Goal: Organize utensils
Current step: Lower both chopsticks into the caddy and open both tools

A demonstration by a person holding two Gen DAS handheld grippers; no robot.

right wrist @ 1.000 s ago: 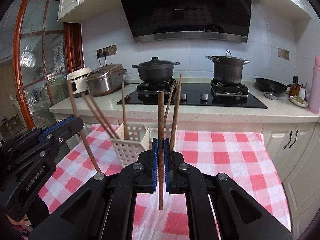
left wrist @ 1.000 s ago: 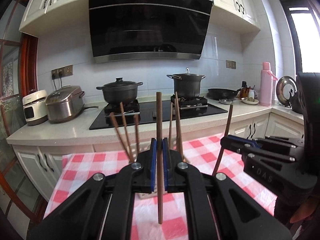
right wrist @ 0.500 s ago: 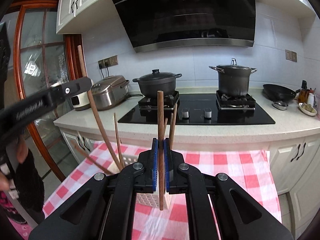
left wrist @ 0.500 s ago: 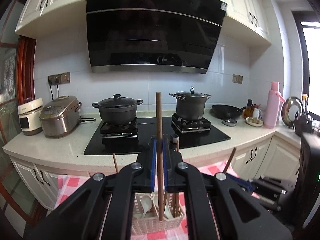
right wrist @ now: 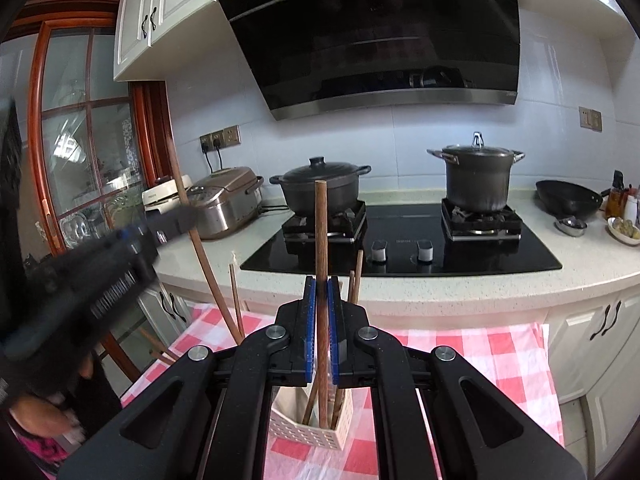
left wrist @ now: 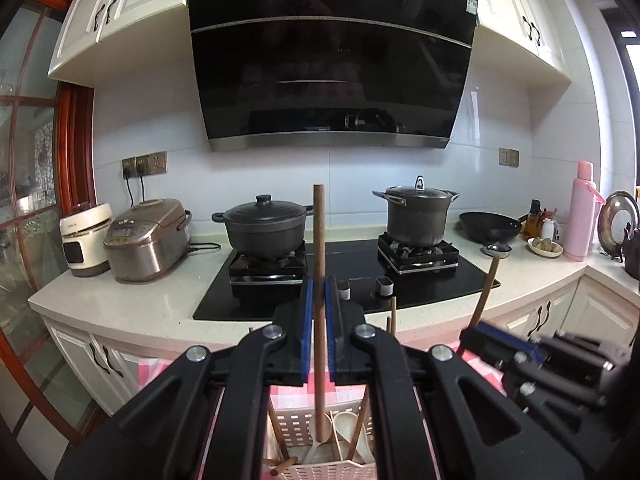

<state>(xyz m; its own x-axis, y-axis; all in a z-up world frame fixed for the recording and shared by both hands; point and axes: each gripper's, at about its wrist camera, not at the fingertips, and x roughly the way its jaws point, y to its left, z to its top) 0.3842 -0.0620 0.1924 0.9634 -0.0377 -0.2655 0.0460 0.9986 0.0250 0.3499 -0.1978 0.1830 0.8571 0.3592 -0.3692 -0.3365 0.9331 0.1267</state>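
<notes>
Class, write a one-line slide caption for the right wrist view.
Right gripper holds a wooden chopstick upright above the white utensil basket.

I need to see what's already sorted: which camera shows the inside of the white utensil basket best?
The left wrist view: it looks down into the white utensil basket, showing pale spoons and brown sticks. The right wrist view shows mainly its perforated outer wall, with sticks poking out.

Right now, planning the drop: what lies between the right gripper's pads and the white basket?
Only the gripped chopstick; its lower end hangs over the basket, in the right wrist view.
</notes>
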